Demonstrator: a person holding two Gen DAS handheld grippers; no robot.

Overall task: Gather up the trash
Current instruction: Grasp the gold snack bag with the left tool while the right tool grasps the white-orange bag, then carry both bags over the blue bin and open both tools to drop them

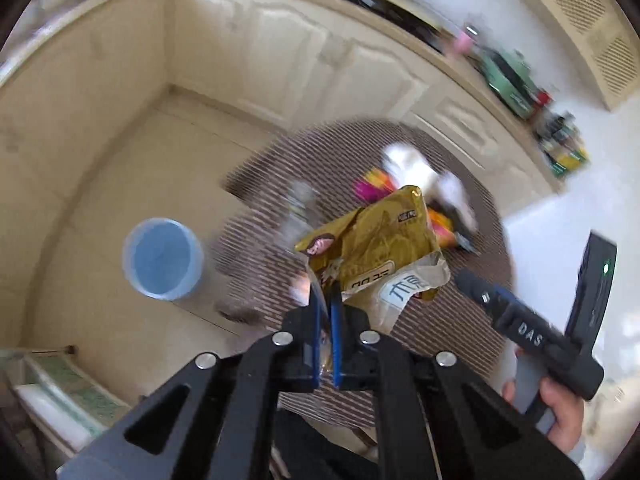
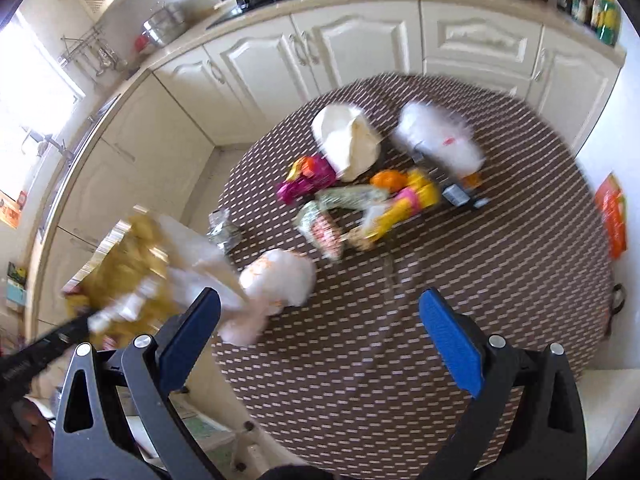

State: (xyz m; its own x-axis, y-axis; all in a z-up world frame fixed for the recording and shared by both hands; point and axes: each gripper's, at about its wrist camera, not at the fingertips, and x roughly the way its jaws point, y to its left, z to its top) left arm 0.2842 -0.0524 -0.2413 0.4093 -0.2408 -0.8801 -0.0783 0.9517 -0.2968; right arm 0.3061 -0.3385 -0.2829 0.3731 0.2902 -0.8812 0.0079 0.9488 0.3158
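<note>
My left gripper [image 1: 326, 296] is shut on a gold snack wrapper [image 1: 376, 248] and holds it in the air over the left edge of the round table. The same wrapper [image 2: 124, 276] shows blurred at the left of the right wrist view. A blue bin [image 1: 162, 258] stands open on the floor, below and to the left of the wrapper. My right gripper [image 2: 320, 320] is open and empty above the near part of the table. Crumpled white paper [image 2: 276, 284], a cream bag [image 2: 348, 140], a white bag [image 2: 440, 140] and bright wrappers [image 2: 360, 208] lie on the table.
The round table has a brown patterned cloth [image 2: 440, 280]. Cream kitchen cabinets [image 2: 320, 48] run behind it, with a hob and bottles on the counter. The right gripper's handle [image 1: 532, 340] shows at the right of the left wrist view. A clear crumpled bottle [image 1: 298, 208] lies on the table.
</note>
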